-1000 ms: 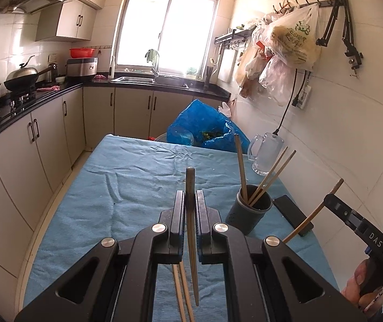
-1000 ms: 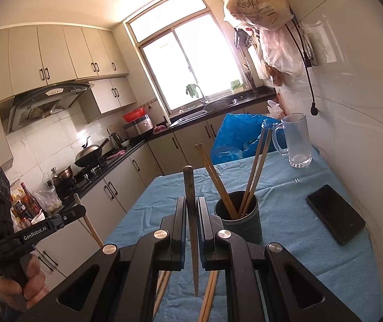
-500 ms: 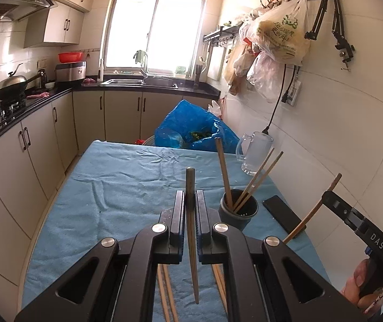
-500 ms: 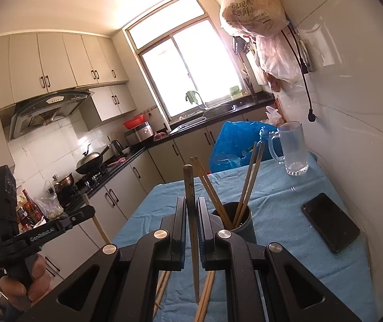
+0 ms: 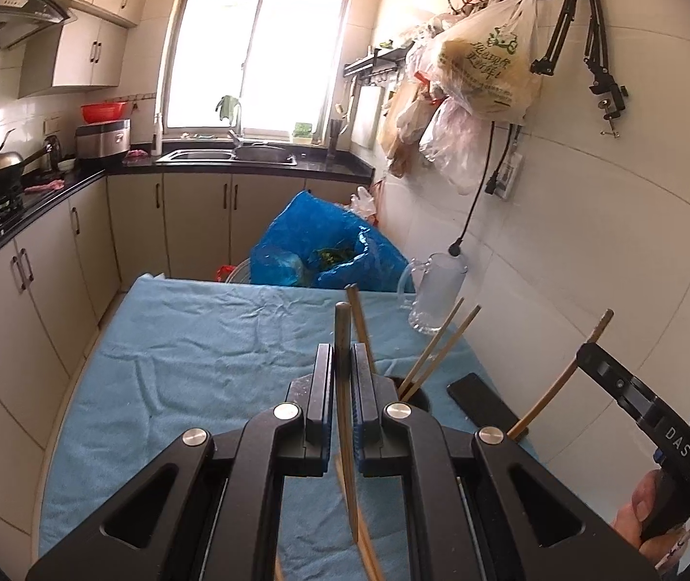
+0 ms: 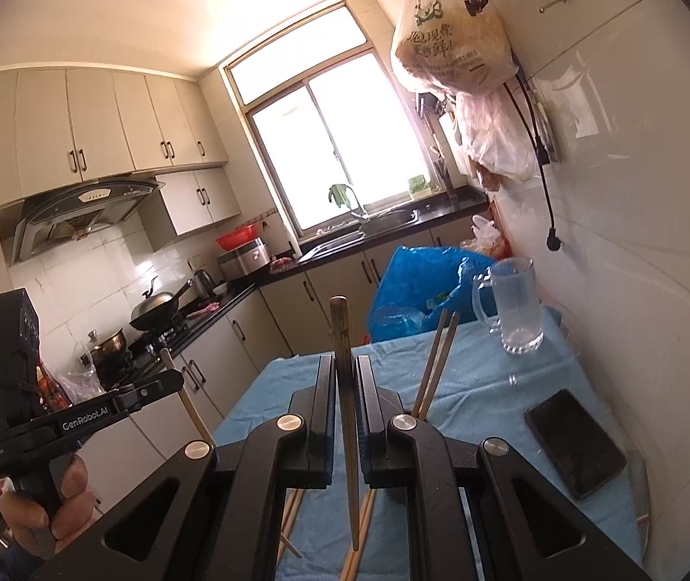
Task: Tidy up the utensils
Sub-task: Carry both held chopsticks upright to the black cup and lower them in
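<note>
Jaws of both grippers were clamped narrow, each on one chopstick standing roughly upright between the pads: left gripper [image 5: 342, 377] on its chopstick [image 5: 343, 339], right gripper [image 6: 345, 387] on its chopstick [image 6: 342, 334]. The holder [image 5: 415, 394], with chopsticks already leaning in it, sat on the blue cloth [image 5: 209, 339] just ahead and slightly right of both jaws, mostly hidden behind the fingers. Held sticks' long axes ran near vertical, tips down. Which hand was nearer the holder could not be told. More chopsticks lay on the cloth below the jaws.
</note>
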`<action>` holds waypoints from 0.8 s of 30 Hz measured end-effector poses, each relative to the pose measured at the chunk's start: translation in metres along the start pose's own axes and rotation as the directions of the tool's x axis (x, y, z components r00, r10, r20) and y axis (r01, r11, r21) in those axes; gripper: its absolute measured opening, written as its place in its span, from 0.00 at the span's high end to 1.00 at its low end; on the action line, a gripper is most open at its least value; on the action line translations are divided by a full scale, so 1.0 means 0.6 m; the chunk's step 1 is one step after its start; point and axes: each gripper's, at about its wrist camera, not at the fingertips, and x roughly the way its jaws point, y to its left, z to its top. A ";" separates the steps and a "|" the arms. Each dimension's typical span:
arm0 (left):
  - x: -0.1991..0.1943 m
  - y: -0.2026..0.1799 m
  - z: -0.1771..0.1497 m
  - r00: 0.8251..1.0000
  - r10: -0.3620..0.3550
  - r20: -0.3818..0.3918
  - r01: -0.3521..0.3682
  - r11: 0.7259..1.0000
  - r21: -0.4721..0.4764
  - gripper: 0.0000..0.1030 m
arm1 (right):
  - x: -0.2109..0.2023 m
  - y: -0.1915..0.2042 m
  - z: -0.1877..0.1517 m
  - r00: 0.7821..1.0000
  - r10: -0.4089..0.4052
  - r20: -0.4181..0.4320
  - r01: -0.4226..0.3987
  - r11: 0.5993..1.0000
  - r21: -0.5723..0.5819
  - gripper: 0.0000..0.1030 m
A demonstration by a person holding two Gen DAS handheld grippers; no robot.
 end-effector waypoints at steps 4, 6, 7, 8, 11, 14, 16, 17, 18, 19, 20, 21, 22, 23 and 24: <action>0.008 -0.016 0.029 1.000 -0.010 0.019 0.010 1.000 0.013 0.94 | 0.004 -0.010 0.033 1.000 -0.009 0.022 0.009 1.000 0.008 0.92; 0.013 -0.024 0.046 0.999 -0.004 0.036 0.004 1.000 0.022 0.94 | 0.008 -0.014 0.049 0.999 -0.009 0.031 0.008 1.000 0.010 0.92; 0.016 -0.027 0.053 0.999 -0.007 0.040 0.006 1.000 0.020 0.94 | 0.011 -0.015 0.057 0.999 -0.011 0.036 0.010 1.000 0.010 0.92; 0.019 -0.029 0.061 0.999 -0.011 0.044 0.010 1.000 0.017 0.94 | 0.015 -0.016 0.068 0.999 -0.017 0.046 0.017 1.000 0.008 0.92; 0.030 -0.038 0.089 0.998 -0.015 0.063 0.015 1.000 0.010 0.94 | 0.030 -0.020 0.091 0.998 -0.030 0.059 0.029 1.000 0.012 0.92; 0.042 -0.045 0.114 0.996 -0.019 0.091 0.018 1.000 0.006 0.94 | 0.045 -0.024 0.112 0.996 -0.041 0.073 0.041 0.999 0.010 0.92; 0.054 -0.047 0.129 0.995 -0.018 0.098 0.019 1.000 -0.008 0.94 | 0.054 -0.026 0.120 0.995 -0.052 0.079 0.052 0.999 0.007 0.92; 0.061 -0.047 0.134 0.995 -0.024 0.101 0.025 1.000 -0.014 0.94 | 0.060 -0.028 0.125 0.995 -0.056 0.082 0.056 0.998 0.009 0.92; 0.070 -0.047 0.137 0.994 -0.022 0.104 0.024 0.999 -0.021 0.94 | 0.066 -0.030 0.129 0.995 -0.059 0.083 0.058 0.998 0.010 0.92; 0.079 -0.047 0.139 0.994 -0.016 0.107 0.019 0.999 -0.027 0.94 | 0.072 -0.031 0.131 0.994 -0.066 0.085 0.066 0.998 0.005 0.92; 0.089 -0.046 0.138 0.994 -0.011 0.105 0.015 0.999 -0.032 0.94 | 0.079 -0.032 0.131 0.993 -0.076 0.085 0.077 0.997 -0.001 0.92; 0.101 -0.044 0.135 0.995 -0.008 0.097 0.012 0.999 -0.040 0.94 | 0.085 -0.033 0.131 0.993 -0.083 0.084 0.083 0.997 -0.004 0.92; 0.115 -0.040 0.129 0.996 -0.008 0.084 0.012 0.999 -0.051 0.94 | 0.092 -0.035 0.128 0.993 -0.090 0.080 0.090 0.996 -0.004 0.92; 0.128 -0.036 0.124 0.998 -0.012 0.068 0.016 0.998 -0.059 0.94 | 0.101 -0.039 0.124 0.993 -0.093 0.070 0.093 0.996 -0.001 0.92; 0.143 -0.033 0.116 0.999 -0.011 0.046 0.014 0.998 -0.064 0.94 | 0.111 -0.044 0.119 0.994 -0.095 0.055 0.095 0.995 0.002 0.92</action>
